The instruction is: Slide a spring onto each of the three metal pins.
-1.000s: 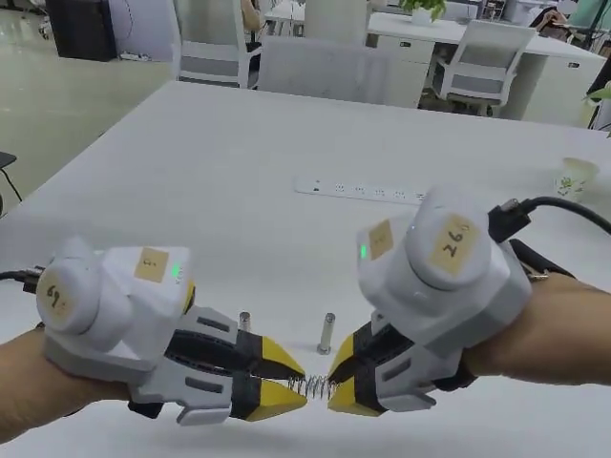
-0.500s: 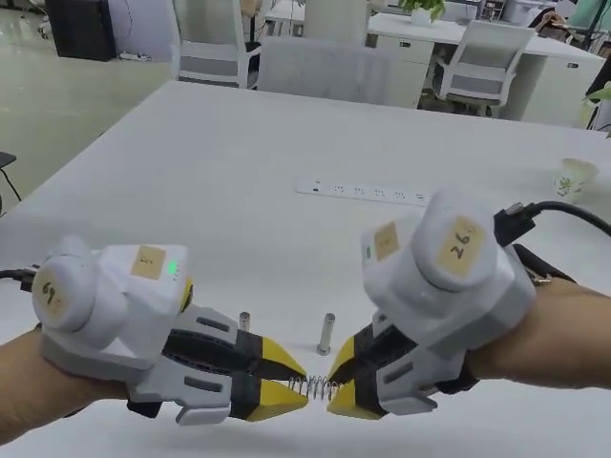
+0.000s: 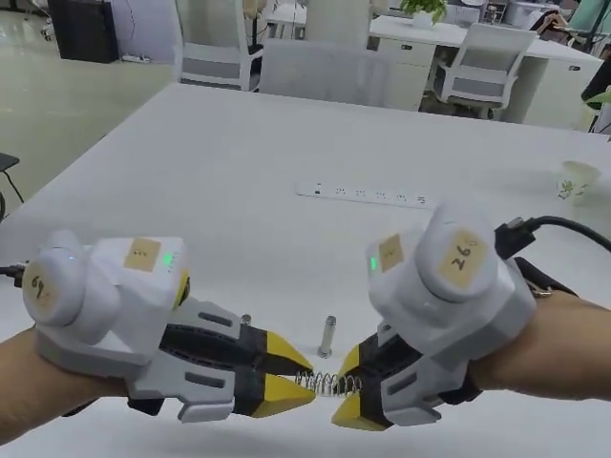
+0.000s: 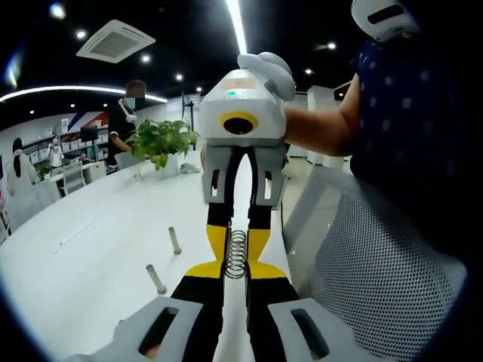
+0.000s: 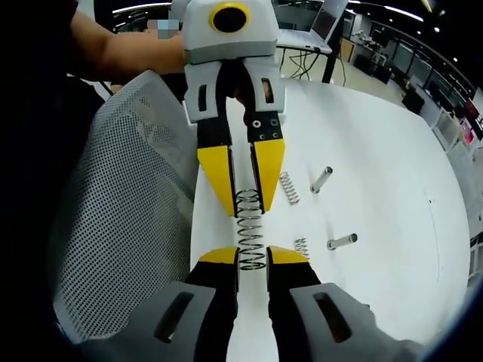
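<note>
A small steel spring hangs in the air between both grippers, low over the white table. My left gripper is shut on its left end and my right gripper is shut on its right end. In the right gripper view the spring runs from my own jaws to the left gripper. One upright metal pin stands just behind the spring, and a second pin peeks out behind the left gripper. Two loose springs lie near the pins.
A white power strip lies across the middle of the table and a paper cup stands at its far right. Office chairs line the far edge. A mesh chair back is close to the table's near edge.
The grippers have drawn slightly apart and the spring between them looks longer. Both sit a little lower in the head view, which has shifted too.
</note>
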### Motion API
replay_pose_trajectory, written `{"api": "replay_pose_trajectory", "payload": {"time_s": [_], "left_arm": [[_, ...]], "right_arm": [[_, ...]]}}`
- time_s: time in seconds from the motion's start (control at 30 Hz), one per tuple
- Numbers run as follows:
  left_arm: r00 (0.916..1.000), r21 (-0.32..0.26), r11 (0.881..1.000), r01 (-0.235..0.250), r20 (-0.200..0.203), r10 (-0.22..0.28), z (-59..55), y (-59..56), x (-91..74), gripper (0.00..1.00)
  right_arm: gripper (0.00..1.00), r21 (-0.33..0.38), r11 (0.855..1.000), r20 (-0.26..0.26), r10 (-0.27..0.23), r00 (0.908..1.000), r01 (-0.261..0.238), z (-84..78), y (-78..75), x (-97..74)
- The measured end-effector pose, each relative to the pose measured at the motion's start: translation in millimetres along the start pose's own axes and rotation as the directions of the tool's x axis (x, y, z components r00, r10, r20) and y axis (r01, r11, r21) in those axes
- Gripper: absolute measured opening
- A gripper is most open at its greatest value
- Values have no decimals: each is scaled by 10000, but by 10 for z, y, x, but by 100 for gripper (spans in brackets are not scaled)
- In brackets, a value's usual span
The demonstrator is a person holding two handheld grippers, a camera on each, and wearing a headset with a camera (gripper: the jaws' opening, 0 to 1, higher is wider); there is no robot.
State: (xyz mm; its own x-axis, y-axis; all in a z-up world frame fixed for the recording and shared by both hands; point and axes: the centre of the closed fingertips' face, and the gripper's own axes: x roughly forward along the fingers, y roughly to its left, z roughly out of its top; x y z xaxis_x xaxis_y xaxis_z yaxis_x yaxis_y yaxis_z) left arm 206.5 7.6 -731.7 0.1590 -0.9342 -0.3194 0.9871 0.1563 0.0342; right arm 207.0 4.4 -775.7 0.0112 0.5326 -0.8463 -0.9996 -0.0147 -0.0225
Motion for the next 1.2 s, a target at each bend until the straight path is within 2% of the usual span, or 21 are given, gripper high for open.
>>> {"api": "replay_pose_trajectory", "payload": {"time_s": [0.57,1.03,1.2], "left_arm": [[10000,73,9999,-68,-54,69,-11,12,14,2],[9997,24,10000,-51,-257,52,-72,13,35,3],[9996,21,10000,12,-283,-11,-83,4,43,3]], "right_arm": [[9,-39,10000,183,-67,9998,68,49,-4,-26],[9,-86,9998,449,-157,9989,161,193,6,-131],[9,53,10000,737,-72,9973,68,274,24,-169]]}}
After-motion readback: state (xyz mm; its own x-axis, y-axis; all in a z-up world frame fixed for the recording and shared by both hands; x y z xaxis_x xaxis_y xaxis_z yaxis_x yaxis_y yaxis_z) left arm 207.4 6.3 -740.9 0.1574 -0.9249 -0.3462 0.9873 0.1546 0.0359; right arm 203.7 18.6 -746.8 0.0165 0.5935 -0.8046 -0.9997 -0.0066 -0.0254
